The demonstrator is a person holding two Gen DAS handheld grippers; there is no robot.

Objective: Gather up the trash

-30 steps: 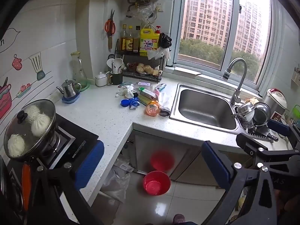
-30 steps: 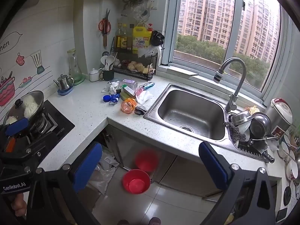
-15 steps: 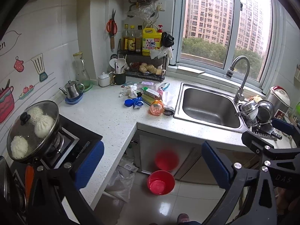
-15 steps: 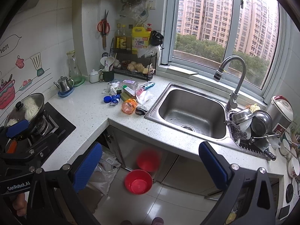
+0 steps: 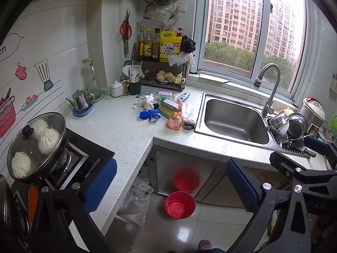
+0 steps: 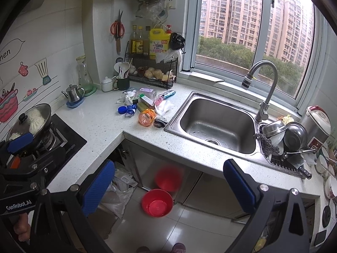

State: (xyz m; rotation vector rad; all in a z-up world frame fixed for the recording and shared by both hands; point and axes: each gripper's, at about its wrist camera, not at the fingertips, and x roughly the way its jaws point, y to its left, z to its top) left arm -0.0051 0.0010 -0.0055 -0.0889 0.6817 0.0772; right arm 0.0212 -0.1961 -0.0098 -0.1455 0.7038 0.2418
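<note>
Trash, a loose heap of crumpled white tissues, wrappers, blue caps and an orange plastic lid [image 5: 175, 120], sits mid-countertop [image 5: 118, 126] beside the steel sink's [image 5: 233, 116] left rim. Left gripper [image 5: 171, 184] and right gripper [image 6: 168, 184] hang released, holding nothing. Reaching risks knocking the lidded steel pot [image 5: 36, 143]. Heap contents overlap, hard to separate.

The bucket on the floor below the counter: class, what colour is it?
Red. The bucket shows best in the right wrist view, standing on the pale floor tiles.

Speckled white counter [image 5: 118, 126], trash pile [image 5: 166, 110], kettle [image 5: 79, 102]
</note>
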